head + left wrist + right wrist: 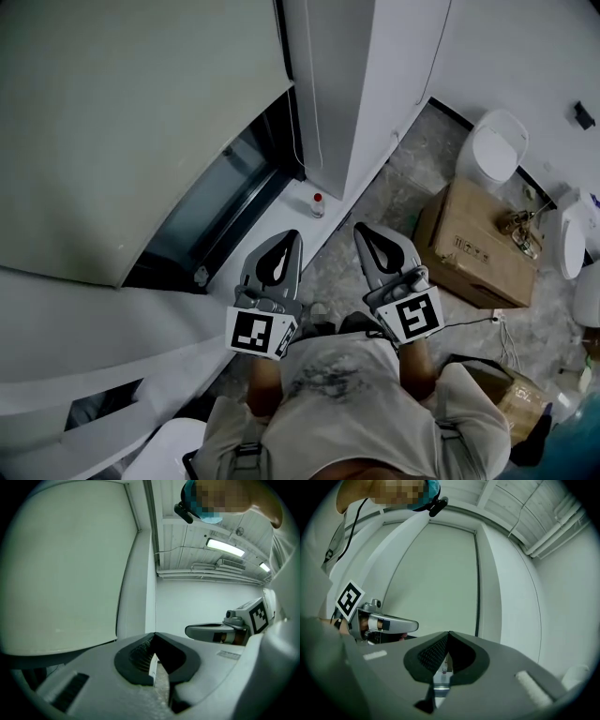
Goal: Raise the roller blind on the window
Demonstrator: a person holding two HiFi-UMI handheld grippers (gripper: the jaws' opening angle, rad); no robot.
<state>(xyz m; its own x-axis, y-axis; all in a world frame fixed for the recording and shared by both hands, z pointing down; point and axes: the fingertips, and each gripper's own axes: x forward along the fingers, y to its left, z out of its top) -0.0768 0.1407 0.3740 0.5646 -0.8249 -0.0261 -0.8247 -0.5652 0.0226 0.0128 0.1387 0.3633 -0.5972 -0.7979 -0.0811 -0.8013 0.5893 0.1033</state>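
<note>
The pale roller blind (122,122) hangs down over the window at the upper left, and a strip of dark glass (225,202) shows under its bottom edge. A thin cord (295,122) hangs along the blind's right side. My left gripper (291,236) and right gripper (362,229) are side by side near the white sill (281,234), both pointing toward the window and apart from the blind and cord. Both are shut with nothing between the jaws. The blind (65,564) fills the left of the left gripper view beyond the left gripper (154,634). In the right gripper view the blind (436,573) stands ahead of the right gripper (449,633).
A small red-capped bottle (318,203) stands on the sill by the white wall column (366,75). On the floor to the right lie a cardboard box (473,244) and white sanitary fixtures (495,148). Another box (511,398) sits near the person's right side.
</note>
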